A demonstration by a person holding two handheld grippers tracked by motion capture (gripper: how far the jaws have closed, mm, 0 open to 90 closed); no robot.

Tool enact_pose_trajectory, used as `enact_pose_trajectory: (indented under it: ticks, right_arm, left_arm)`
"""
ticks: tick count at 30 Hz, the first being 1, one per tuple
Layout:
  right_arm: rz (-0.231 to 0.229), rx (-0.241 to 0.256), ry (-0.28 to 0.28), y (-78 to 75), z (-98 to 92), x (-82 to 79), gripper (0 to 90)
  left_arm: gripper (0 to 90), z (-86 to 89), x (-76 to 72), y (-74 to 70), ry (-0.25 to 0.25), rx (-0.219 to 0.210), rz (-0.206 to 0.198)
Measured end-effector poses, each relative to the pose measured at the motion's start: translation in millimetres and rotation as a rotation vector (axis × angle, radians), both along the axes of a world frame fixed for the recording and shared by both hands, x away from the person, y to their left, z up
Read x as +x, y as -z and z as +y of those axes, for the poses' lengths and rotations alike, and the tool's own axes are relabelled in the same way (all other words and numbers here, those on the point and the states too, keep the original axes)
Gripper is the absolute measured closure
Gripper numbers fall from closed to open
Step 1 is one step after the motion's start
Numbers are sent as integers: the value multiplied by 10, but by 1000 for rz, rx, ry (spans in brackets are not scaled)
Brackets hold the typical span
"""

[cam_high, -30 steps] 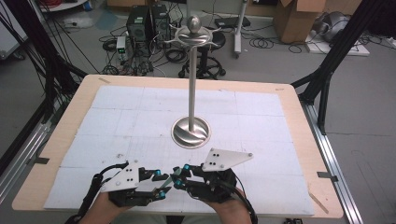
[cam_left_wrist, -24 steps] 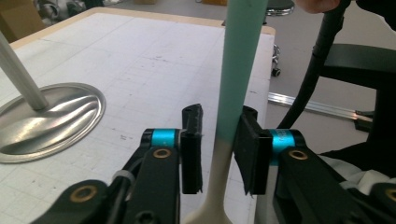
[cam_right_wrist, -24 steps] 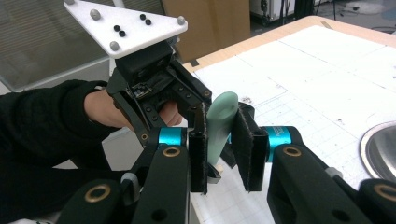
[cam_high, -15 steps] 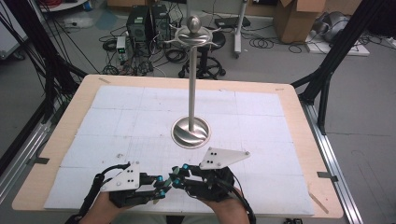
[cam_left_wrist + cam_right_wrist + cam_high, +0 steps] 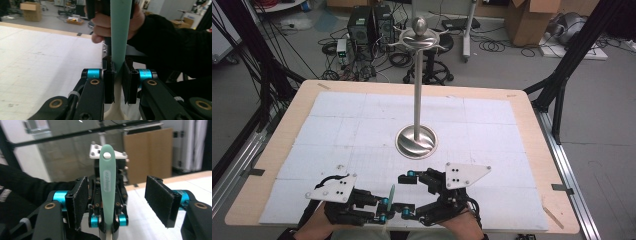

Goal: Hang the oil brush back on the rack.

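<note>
A utensil with a teal handle [image 5: 391, 192] and a hole in its end stands upright between my two grippers near the table's front edge. My left gripper [image 5: 384, 210] is shut on the utensil [image 5: 120, 32] where teal meets cream. My right gripper [image 5: 406, 195] faces it, open. In the right gripper view the handle [image 5: 108, 182] rises between the spread pads [image 5: 160, 200] without touching them, and my right gripper [image 5: 120, 197] holds nothing. In the left gripper view my left gripper [image 5: 117, 72] pinches the stem, with the other hand behind it.
A tall metal stand [image 5: 417, 100] with a round base [image 5: 416, 141] and curved hooks under a ball top [image 5: 419, 25] rises at the table's middle. White gridded sheets [image 5: 337, 130] cover the wooden table [image 5: 532, 107]. Cables, boxes and chairs lie on the floor beyond.
My right gripper has shifted a little to the right, and the teal handle now shows upright between the two grippers. The left hand has barely moved.
</note>
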State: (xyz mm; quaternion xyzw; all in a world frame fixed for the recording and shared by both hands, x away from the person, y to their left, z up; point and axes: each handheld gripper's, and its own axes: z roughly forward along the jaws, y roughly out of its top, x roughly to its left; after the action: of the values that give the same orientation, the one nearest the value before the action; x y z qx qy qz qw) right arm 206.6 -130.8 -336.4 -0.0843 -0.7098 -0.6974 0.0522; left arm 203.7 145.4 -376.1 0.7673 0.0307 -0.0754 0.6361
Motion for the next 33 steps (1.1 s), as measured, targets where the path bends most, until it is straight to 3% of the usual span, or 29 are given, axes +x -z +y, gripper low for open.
enact_pose_trajectory:
  ticks: [7, 14, 28, 33]
  right_arm:
    - [0, 26, -142, 69, 102, 40, 488]
    - [0, 57, -211, 90, 171, 94, 617]
    - [5, 75, -264, 115, 199, 97, 768]
    - [1, 71, -236, 115, 202, 88, 778]
  left_arm:
    - [808, 4, -5, -8, 51, -39, 14]
    - [808, 2, -10, -5, 69, -44, 21]
    - [806, -4, -14, 1, 104, -56, 20]
    - [804, 3, -7, 1, 93, -53, 21]
